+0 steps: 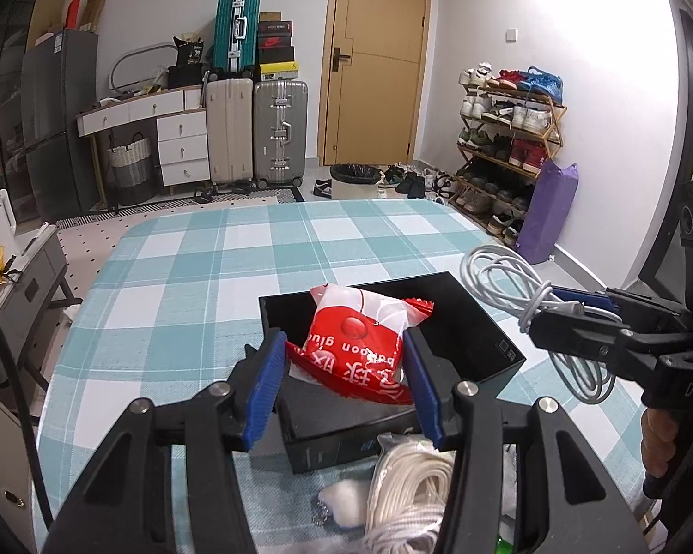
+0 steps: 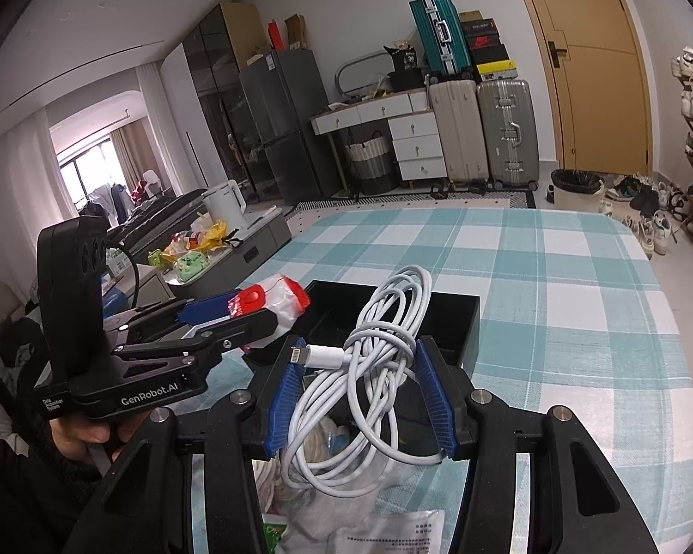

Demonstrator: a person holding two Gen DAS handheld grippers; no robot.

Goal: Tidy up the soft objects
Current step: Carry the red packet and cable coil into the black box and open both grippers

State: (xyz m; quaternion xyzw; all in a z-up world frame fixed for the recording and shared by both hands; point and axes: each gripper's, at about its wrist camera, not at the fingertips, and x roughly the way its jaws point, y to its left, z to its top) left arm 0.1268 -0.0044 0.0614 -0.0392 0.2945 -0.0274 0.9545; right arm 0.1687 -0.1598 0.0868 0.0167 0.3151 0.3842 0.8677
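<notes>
My left gripper (image 1: pixel 346 369) is shut on a red and white balloon glue packet (image 1: pixel 360 346) and holds it over the open black box (image 1: pixel 476 341) on the checked tablecloth. My right gripper (image 2: pixel 355 388) is shut on a coiled white charging cable (image 2: pixel 369 369) and holds it above the near edge of the same black box (image 2: pixel 457 323). The right gripper also shows in the left wrist view (image 1: pixel 577 318) with the cable (image 1: pixel 508 272). The left gripper also shows in the right wrist view (image 2: pixel 254 314) with the packet (image 2: pixel 272 300).
A white rope coil (image 1: pixel 411 494) and a cotton ball (image 1: pixel 342 503) lie on the table near me. Plastic bags (image 2: pixel 392 531) lie under the right gripper. The teal checked table (image 1: pixel 254 249) stretches ahead. Suitcases, a drawer unit and a shoe rack stand beyond.
</notes>
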